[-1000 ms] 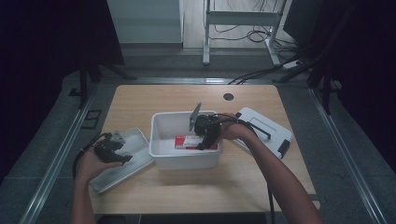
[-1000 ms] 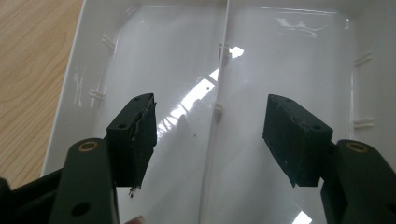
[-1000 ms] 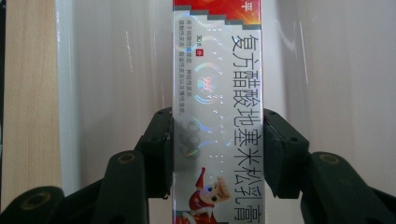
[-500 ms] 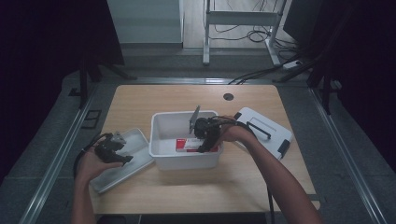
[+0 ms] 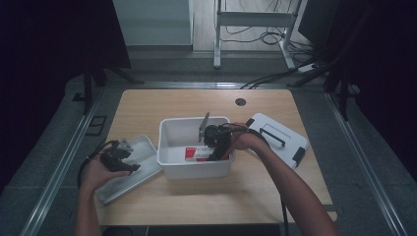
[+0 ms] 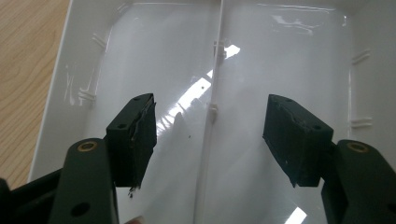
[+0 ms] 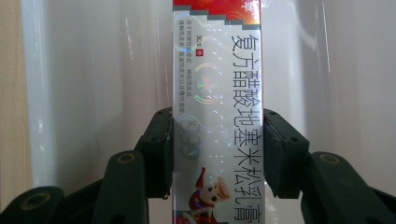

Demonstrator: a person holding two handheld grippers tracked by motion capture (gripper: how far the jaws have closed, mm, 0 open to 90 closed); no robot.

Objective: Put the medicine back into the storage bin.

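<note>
Nearest to me, the person's left gripper (image 5: 119, 160) hangs over the white lid (image 5: 142, 152) lying upturned at the near left of the wooden table (image 5: 162, 105). Its jaws are spread wide with nothing between them; in the left gripper view the two black pads (image 6: 137, 133) frame only the bare inside of that lid (image 6: 280, 56).

Further in, at the table's middle, stands the white plastic bin (image 5: 169, 164). The right gripper (image 5: 216, 150) reaches down into it and has its jaws pressed against both long sides of a red-and-white ointment carton (image 5: 196, 151). The right gripper view shows it plainly: the pads (image 7: 161, 144) bear on the edges of the glossy carton (image 7: 217, 102) with Chinese lettering, the bin's white inside behind it. The carton sits low in the bin, near its front wall; whether it rests on the bottom I cannot tell.

Beyond to the right lies a second white lid with black handle (image 5: 275, 137), flat on the table.

I'd judge the grasp made and the moving of the carton, in or out of the bin, not finished; the left gripper has no part yet.
</note>
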